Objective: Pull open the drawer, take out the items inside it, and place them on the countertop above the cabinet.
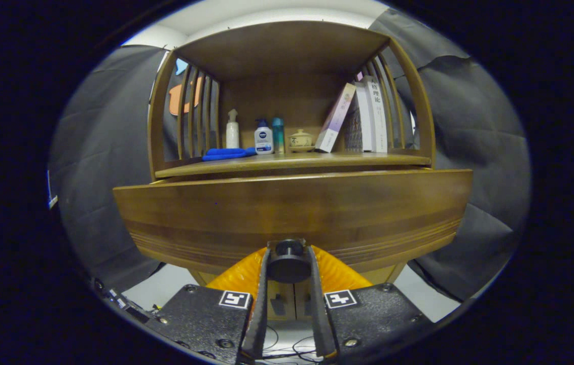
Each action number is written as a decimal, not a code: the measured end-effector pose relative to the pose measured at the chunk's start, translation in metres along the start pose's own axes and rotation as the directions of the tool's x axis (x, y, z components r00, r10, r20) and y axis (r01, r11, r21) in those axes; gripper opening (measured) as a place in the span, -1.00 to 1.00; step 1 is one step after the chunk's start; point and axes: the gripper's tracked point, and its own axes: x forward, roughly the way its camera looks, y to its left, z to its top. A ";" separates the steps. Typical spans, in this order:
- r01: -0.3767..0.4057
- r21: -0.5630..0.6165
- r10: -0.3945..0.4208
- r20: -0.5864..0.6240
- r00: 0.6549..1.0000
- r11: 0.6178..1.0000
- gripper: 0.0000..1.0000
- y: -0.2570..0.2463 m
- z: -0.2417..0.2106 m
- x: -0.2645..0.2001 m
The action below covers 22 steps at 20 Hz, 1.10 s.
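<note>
- Drawer [292,213]: its wide wooden front stands directly ahead of your gripper [288,256], just beyond the fingertips, and protrudes forward of the shelf edge above it.
- Knob [288,261]: the dark round knob on the lower middle of the drawer front sits between your two fingers.
- Gripper state: both fingers press against the sides of the knob, so you have it clamped.
- Countertop [292,161]: this wooden surface lies above and beyond the drawer front, inside an open cabinet [287,50] with slatted sides.
- Items on the countertop, beyond your fingers: a blue cloth [228,153] lies to the left; behind it stand a white pump bottle [232,131], a white-and-blue bottle [263,137], a teal bottle [278,135] and a small lidded jar [300,140].
- Books [363,116]: several stand to the right, and the leftmost one leans against the others.
- Drawer contents: you cannot see them from this position.
</note>
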 end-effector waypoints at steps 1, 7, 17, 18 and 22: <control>-0.002 0.001 0.002 -0.002 1.000 1.000 -0.20 0.000 -0.003 -0.008; -0.035 -0.022 0.034 -0.030 0.999 0.999 -0.20 -0.001 -0.023 -0.049; -0.111 -0.078 0.106 -0.068 0.992 0.991 -0.20 0.002 -0.046 -0.098; -0.112 -0.083 0.106 -0.077 0.991 0.990 -0.20 0.002 -0.047 -0.099; -0.121 -0.030 0.116 -0.137 0.984 0.992 -0.13 0.001 -0.042 -0.105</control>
